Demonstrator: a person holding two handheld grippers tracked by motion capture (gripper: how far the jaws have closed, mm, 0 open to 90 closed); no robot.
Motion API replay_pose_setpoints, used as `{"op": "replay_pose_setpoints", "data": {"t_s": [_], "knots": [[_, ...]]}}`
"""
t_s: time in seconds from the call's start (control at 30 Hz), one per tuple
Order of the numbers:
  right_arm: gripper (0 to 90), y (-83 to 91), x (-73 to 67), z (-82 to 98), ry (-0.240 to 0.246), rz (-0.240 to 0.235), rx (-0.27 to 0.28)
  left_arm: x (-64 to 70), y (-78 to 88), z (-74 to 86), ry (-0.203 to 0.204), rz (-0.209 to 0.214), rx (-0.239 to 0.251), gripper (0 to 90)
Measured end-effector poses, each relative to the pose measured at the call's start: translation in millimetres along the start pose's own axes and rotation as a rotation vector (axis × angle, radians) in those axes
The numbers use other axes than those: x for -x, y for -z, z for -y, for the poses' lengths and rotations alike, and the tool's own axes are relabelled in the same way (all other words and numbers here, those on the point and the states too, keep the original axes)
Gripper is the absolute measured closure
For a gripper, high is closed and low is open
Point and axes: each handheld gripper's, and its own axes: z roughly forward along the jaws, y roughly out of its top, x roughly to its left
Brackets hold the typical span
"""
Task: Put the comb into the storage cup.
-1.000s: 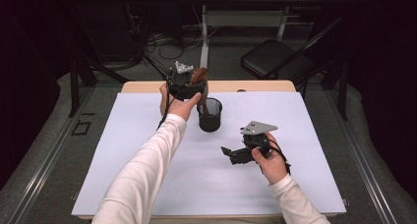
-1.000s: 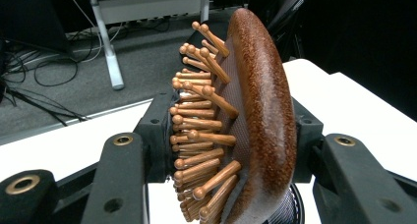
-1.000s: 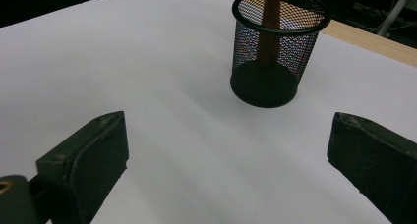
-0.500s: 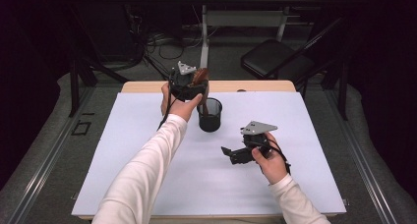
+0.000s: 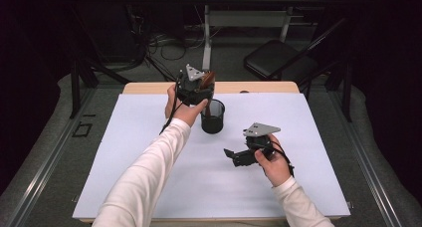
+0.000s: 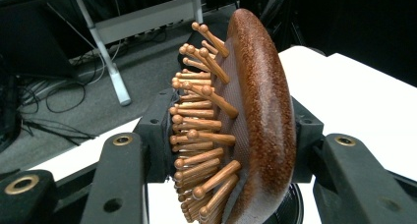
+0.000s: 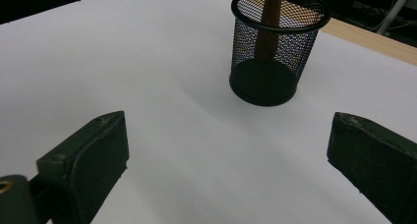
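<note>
At the left of the high view we see the left gripper [image 5: 196, 87], held up by the person's left hand [image 5: 185, 107] over the far part of the table [image 5: 149, 152], which is covered with a white sheet. A white sleeve [image 5: 144, 182] comes in from the bottom edge and runs up to this hand. The jaws of this gripper are clamped on a wooden hairbrush [image 5: 207, 78]. In the left gripper view the brush head [image 6: 255, 121] stands between the two black jaws; one jaw presses on the side with the wooden pins, the other on the smooth brown back. The pins have small round tips and point to the left of that view. Below the brush head we see a part of the black rim of the cup.

Just to the right of the left hand stands the black mesh cup [image 5: 213, 116], upright on the white sheet. In the right gripper view the cup [image 7: 275, 52] is seen from the side, and the brown handle of the brush [image 7: 268, 22] goes down into it and leans against the inside. So the brush is with its handle in the cup and its head in the jaws above.

Further to the right, nearer to the person, the right gripper [image 5: 236, 156] is held low over the sheet by the right hand [image 5: 271, 160], well apart from the cup. Its jaws stand wide apart, with only the white sheet between them, and they point toward the cup.
</note>
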Motion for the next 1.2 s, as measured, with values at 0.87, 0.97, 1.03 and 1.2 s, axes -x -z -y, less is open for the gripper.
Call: {"op": "replay_pose_setpoints", "data": {"t_s": [0.87, 0.97, 1.03, 1.2], "knots": [[2.0, -0.8, 0.6, 0.6, 0.0, -0.001, -0.002, 25.9, 1.8, 3.6, -0.16, -0.006, 0.002, 48.8], [2.0, -1.1, 0.3, 0.6, 0.0, -0.002, -0.001, 27.0, 2.1, 3.9, -0.164, -0.007, 0.001, 48.7], [2.0, -1.2, 0.5, 0.7, -0.001, -0.001, -0.001, 27.3, 2.4, 4.2, -0.168, -0.007, 0.0, 48.7], [2.0, -0.7, 0.5, 0.6, -0.001, -0.001, -0.003, 27.8, 3.1, 4.7, -0.17, -0.008, 0.001, 48.5]]}}
